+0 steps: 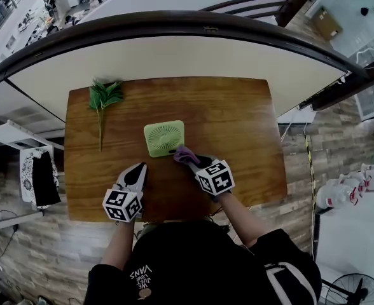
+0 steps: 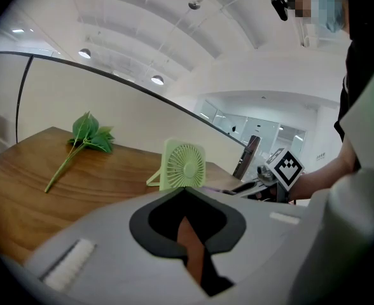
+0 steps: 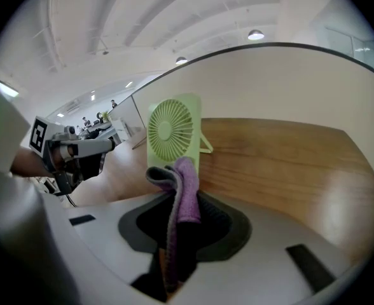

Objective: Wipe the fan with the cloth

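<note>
At the middle of the wooden table (image 1: 238, 126), the green fan (image 1: 164, 138) stands upright on its prop with its grille turned toward you. Your right gripper (image 1: 193, 160), clamped on the folded purple cloth (image 1: 184, 153), is the nearer one: the fan lies straight ahead of its jaws, and the cloth is right at the fan's near right corner. Your left gripper (image 1: 138, 171) is closed on nothing, off to the fan's near left.
</note>
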The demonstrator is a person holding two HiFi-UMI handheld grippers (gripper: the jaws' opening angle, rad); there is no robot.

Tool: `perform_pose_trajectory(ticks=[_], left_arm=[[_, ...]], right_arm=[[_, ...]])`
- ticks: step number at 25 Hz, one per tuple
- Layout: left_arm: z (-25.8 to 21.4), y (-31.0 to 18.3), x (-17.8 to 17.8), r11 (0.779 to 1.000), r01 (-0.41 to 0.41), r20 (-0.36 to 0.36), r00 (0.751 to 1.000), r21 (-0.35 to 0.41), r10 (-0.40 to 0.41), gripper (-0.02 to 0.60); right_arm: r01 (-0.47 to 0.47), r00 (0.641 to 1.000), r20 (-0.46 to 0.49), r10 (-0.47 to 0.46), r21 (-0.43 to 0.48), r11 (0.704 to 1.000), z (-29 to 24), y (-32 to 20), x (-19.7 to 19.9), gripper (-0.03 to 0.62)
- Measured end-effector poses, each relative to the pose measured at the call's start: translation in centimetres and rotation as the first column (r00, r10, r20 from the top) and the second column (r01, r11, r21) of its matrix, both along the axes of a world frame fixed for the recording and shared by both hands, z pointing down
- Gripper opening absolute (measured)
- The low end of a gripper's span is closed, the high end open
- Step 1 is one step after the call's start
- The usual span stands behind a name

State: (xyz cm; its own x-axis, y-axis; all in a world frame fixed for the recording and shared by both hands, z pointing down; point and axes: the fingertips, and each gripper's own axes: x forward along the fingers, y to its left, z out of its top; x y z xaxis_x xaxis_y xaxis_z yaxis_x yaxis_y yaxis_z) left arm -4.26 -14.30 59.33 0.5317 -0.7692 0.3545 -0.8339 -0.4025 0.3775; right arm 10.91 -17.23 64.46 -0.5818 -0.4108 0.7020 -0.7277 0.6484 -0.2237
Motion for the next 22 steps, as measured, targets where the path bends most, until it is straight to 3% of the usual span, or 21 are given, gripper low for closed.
perform_pose_trajectory(ticks=[10, 22], left_arm=[[-0.6, 0.2, 1.0, 0.999, -0.047, -0.001, 0.999, 0.007, 0.047, 0.011], [-3.4, 0.9, 0.2, 0.992, -0.126, 0.018, 0.992, 0.029, 0.126, 0.011]], right_arm=[[-0.183, 0.982, 0.038, 0.184, -0.009, 0.983, -0.7, 0.5, 3.0, 0.098], [-0.352, 0.932, 0.131, 0.338, 0.099, 0.931, -7.0, 3.2, 3.8, 0.098]])
